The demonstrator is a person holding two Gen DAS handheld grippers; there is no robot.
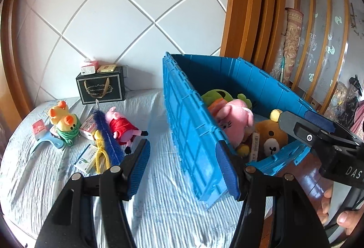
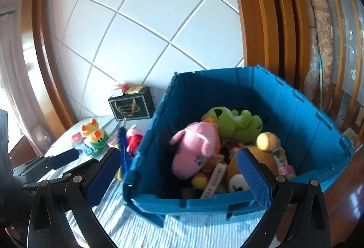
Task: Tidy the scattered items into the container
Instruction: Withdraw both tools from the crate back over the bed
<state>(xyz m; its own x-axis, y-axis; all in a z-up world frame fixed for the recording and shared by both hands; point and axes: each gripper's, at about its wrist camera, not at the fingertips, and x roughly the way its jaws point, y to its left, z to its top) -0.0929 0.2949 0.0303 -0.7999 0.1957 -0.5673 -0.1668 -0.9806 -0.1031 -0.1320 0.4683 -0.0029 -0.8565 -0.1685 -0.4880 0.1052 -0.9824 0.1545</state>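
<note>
White tiled wall behind, striped bedsheet (image 1: 159, 202) underneath, and your blue crate (image 1: 193, 129) stands on the bed, already holding a pink plush (image 2: 195, 150), a green plush (image 2: 234, 122) and a brown bear (image 1: 270, 141). Your left gripper (image 1: 184, 163) hangs with its jaws wide apart and empty, straddling the crate's near corner: one finger outside the wall, one at the rim. Your right gripper (image 2: 179, 173) is just as wide apart, empty too, poised above the crate's near edge with the bear right by its right-hand finger. Off to the left on the sheet lie the loose items: a red-dressed pig doll (image 1: 122, 125), a yellow duck (image 1: 64, 120), a blue brush (image 1: 107, 134) and small boxes (image 1: 85, 157), well apart from both sets of jaws.
</note>
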